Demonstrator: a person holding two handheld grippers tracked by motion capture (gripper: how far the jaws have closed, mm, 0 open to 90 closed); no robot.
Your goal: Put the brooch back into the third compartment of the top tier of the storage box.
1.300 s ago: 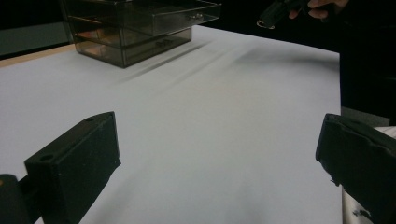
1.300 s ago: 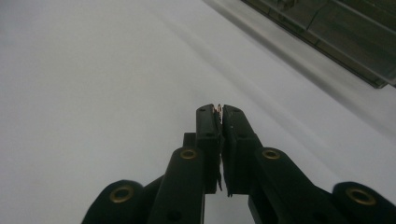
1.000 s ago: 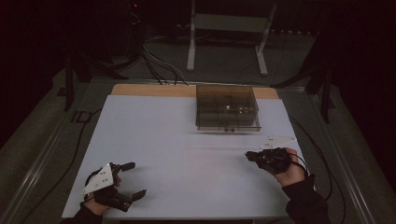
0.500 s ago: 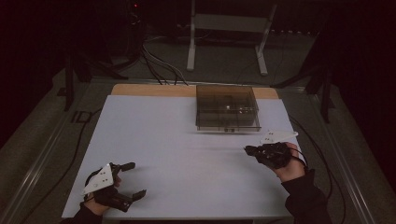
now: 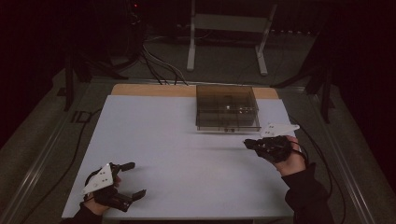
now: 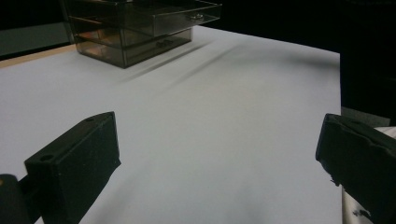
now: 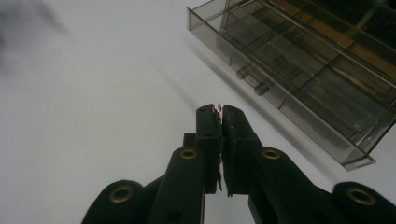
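Observation:
My right gripper (image 5: 246,143) hovers over the right side of the white table (image 5: 168,135), pointing left, just in front of a smoky clear drawer box (image 5: 227,109). In the right gripper view its jaws are pressed together (image 7: 219,111) with a small pale sliver (image 7: 218,109) pinched at the tips; I cannot tell what it is. The box (image 7: 299,70) lies ahead and to the right, its two front knobs facing the gripper. My left gripper (image 5: 136,178) rests near the front left corner, jaws wide apart (image 6: 217,158) and nothing between them. The box (image 6: 140,28) is far off in that view.
A strip of bare wood (image 5: 149,89) shows along the table's far edge. Cables (image 5: 159,65) and a metal stand (image 5: 229,28) sit on the dark floor beyond. Broad bare tabletop lies between the two hands.
The right hand has lifted a little and drifted toward the drawer box, jaws still pressed together. The left hand has stayed where it was.

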